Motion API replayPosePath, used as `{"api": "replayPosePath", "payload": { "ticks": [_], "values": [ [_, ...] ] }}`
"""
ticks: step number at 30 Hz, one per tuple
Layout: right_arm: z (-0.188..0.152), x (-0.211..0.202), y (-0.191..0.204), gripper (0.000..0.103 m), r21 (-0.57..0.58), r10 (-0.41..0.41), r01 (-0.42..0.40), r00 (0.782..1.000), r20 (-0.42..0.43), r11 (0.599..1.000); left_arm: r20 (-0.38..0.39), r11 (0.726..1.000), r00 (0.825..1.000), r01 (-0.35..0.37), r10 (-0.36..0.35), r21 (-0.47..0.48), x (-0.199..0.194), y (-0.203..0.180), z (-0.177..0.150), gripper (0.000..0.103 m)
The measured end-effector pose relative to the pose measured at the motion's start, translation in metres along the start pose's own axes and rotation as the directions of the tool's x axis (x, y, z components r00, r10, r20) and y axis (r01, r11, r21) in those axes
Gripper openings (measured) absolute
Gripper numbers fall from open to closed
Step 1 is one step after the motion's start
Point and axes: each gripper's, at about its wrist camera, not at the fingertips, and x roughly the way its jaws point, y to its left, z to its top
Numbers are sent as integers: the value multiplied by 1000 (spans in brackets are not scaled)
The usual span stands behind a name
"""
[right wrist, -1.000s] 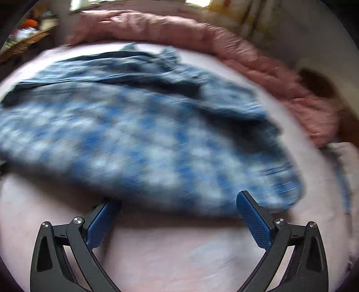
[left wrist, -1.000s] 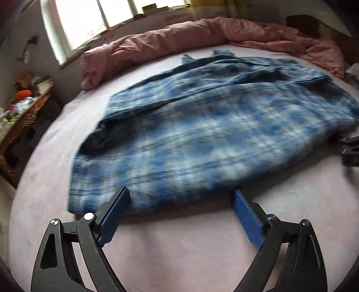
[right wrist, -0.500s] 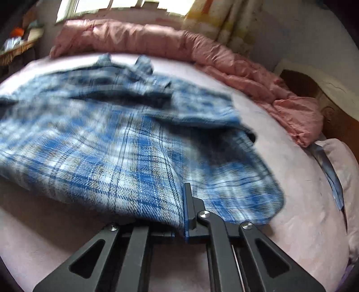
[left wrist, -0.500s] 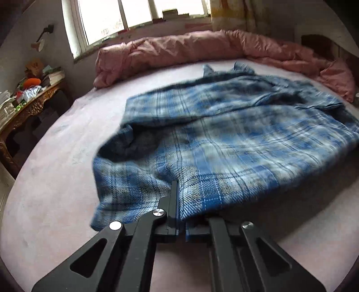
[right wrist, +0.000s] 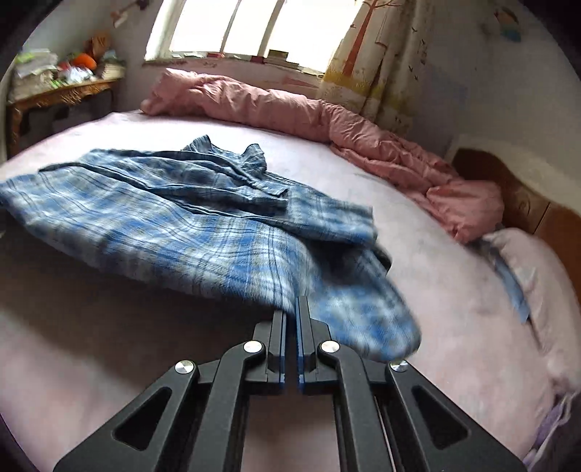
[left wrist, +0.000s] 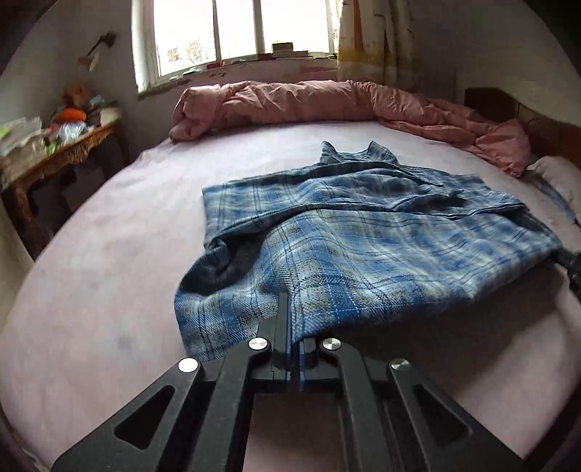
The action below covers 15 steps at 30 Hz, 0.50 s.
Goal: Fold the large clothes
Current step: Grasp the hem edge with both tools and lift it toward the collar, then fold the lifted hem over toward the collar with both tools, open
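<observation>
Pale pink bedsheet (left wrist: pixel 109 254) fills the left wrist view, with a rolled pink duvet (left wrist: pixel 290 101) along the far edge under a window (left wrist: pixel 236 32) and a cluttered wooden side table (left wrist: pixel 54 152) at the left. On the sheet lies a blue plaid shirt (left wrist: pixel 363 232), collar (left wrist: pixel 356 152) pointing away toward the duvet, its long axis running from the near hem to that collar. A second ago the left gripper (left wrist: pixel 293 326) stood wide open short of the hem; now its jaws are pressed together on the hem near the left corner, and the near edge rides lifted off the sheet, casting a shadow. From the right wrist view, the same shirt (right wrist: pixel 181 225) spreads leftward, collar (right wrist: pixel 225 149) toward the duvet (right wrist: pixel 290 109) and a patterned curtain (right wrist: pixel 381 61). The right gripper (right wrist: pixel 290 316), open a second ago, is likewise clamped on the hem near the right corner, which is blurred. Both bottom corners being held suggests the fold of hem toward collar is beginning.
</observation>
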Motion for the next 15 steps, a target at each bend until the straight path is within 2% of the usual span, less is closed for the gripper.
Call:
{"api": "replayPosePath", "payload": {
  "ticks": [3,5,8,10,11,12,14,15],
  "values": [
    [-28,-14,4,5,-41,3,-2,1000,20,999,-3,1000,1000,-20,20,6,-6,-3,-25,3],
    [-42,-15,4,5,-46,-5,7,999,43,999,4,998,998,-61,61,17,2,-5,-37,8],
    [-55,-9,-13,6,48,-9,7,999,45,999,35,996,996,-86,85,12,5,-5,-52,16],
    [-64,-7,-32,17,148,55,-59,998,31,987,71,997,995,-72,71,2,-3,-4,-57,28],
    [-66,-7,-42,33,193,87,-91,996,29,977,95,997,992,-76,77,-12,-9,-1,-60,49],
    [-67,-8,-54,59,245,113,-119,993,37,962,119,995,989,-86,91,-41,-15,3,-63,72],
    [-69,-8,-73,80,332,125,-138,990,59,933,149,990,985,-75,93,-121,-23,13,-69,83],
    [-70,-7,-82,80,380,138,-151,988,62,913,141,985,988,-43,67,-164,-24,20,-71,83]
  ]
}}
